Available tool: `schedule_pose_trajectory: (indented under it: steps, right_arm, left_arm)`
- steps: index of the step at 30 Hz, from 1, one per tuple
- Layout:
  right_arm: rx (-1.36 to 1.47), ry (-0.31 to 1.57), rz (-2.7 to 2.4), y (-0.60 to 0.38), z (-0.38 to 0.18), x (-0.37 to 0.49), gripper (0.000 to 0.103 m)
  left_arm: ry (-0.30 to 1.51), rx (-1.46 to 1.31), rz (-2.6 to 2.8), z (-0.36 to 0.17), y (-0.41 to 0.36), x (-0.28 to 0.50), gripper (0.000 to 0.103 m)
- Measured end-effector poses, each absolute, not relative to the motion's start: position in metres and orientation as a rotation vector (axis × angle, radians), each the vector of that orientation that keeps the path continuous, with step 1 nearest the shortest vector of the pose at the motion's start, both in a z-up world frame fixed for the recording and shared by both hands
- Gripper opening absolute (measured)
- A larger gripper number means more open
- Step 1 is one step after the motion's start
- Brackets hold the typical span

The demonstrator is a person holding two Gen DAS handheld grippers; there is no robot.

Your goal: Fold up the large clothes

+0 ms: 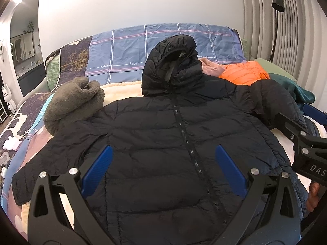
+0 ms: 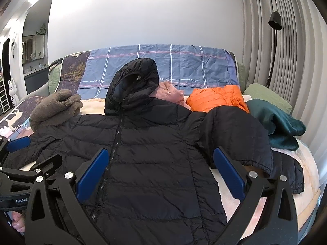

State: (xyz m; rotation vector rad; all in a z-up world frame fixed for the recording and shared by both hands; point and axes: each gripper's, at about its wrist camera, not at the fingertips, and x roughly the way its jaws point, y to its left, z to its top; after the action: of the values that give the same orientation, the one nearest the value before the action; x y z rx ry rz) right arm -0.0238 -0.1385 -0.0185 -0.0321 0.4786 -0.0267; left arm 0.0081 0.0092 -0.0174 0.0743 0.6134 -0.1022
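A black hooded puffer jacket (image 1: 155, 134) lies front up on the bed, zipped, hood toward the headboard. It also shows in the right wrist view (image 2: 155, 155). Its left sleeve (image 1: 32, 173) stretches out flat. Its right sleeve (image 2: 245, 138) lies bent, with the cuff near my right gripper's right finger. My left gripper (image 1: 163, 169) is open and empty above the jacket's lower front. My right gripper (image 2: 160, 171) is open and empty above the jacket's right side. Each gripper shows at the edge of the other's view.
A grey fleece garment (image 1: 71, 102) lies at the jacket's left shoulder. Pink (image 2: 169, 94), orange (image 2: 216, 98) and dark green (image 2: 278, 122) clothes lie at the back right. A blue checked sheet (image 1: 163, 47) covers the headboard. A floor lamp (image 2: 273, 40) stands by the curtain.
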Motion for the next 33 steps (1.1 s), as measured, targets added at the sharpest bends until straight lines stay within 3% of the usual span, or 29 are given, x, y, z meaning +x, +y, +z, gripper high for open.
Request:
schedule_pose_trajectory:
  steps: [33]
  right_arm:
    - [-0.019, 0.499, -0.026, -0.1417, -0.0214, -0.0225, 0.102]
  left_arm:
    - [0.619, 0.082, -0.108, -0.0199, 0.0054, 0.005, 0.101]
